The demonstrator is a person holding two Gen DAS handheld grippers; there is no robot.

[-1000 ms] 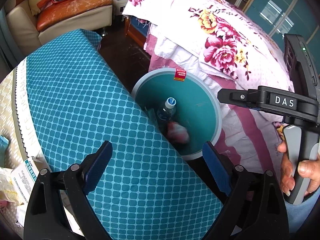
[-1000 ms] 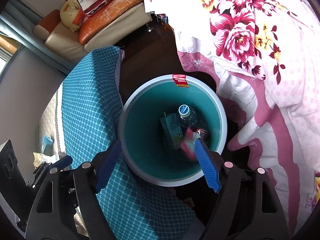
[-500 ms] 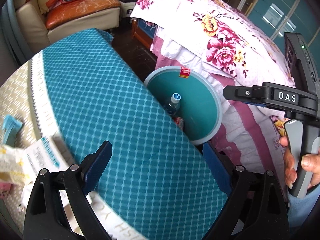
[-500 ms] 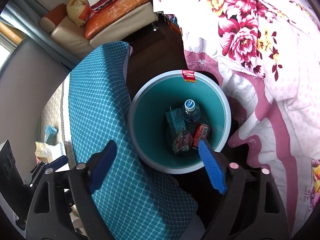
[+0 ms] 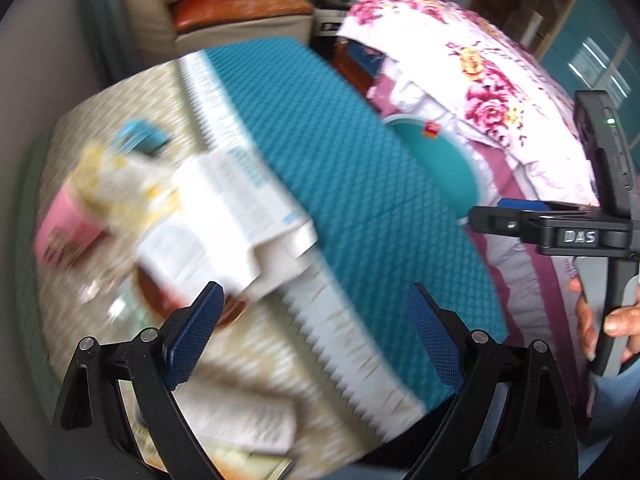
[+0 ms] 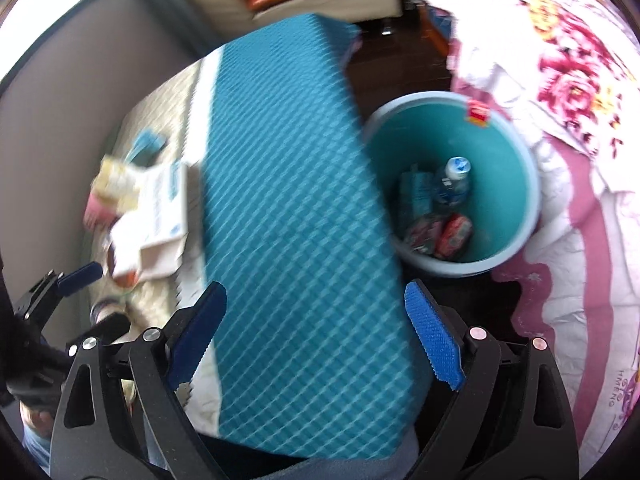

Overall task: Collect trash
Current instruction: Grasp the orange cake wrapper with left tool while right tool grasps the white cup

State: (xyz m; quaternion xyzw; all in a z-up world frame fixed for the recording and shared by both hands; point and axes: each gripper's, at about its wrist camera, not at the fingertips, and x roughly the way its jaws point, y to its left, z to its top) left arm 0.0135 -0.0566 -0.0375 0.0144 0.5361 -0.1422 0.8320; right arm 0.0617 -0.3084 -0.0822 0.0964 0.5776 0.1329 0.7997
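Note:
My left gripper [image 5: 314, 338] is open and empty above the table's near part, where blurred trash lies: a white printed paper box [image 5: 224, 216], a yellowish wrapper [image 5: 116, 184], a pink packet [image 5: 64, 228] and a small blue piece [image 5: 140, 136]. My right gripper [image 6: 316, 336] hangs over the teal patterned tablecloth [image 6: 288, 200]; its jaws are opening with nothing between them. To its right, on the floor, stands the teal trash bin [image 6: 516, 152], holding a plastic bottle [image 6: 452, 180], a teal carton [image 6: 416, 196] and red wrappers [image 6: 454, 236].
A bed with a floral quilt [image 6: 572, 80] presses against the bin's far side. A sofa with an orange cushion [image 5: 240, 8] stands at the back. Dark floor [image 6: 396, 60] shows between table and bed. A hand [image 5: 612, 320] holds the right gripper's handle.
A red wrapper fell from the right gripper into the bin. Both grippers then swung left from the bin toward the table, bringing the trash on it into view. The right jaws widened.

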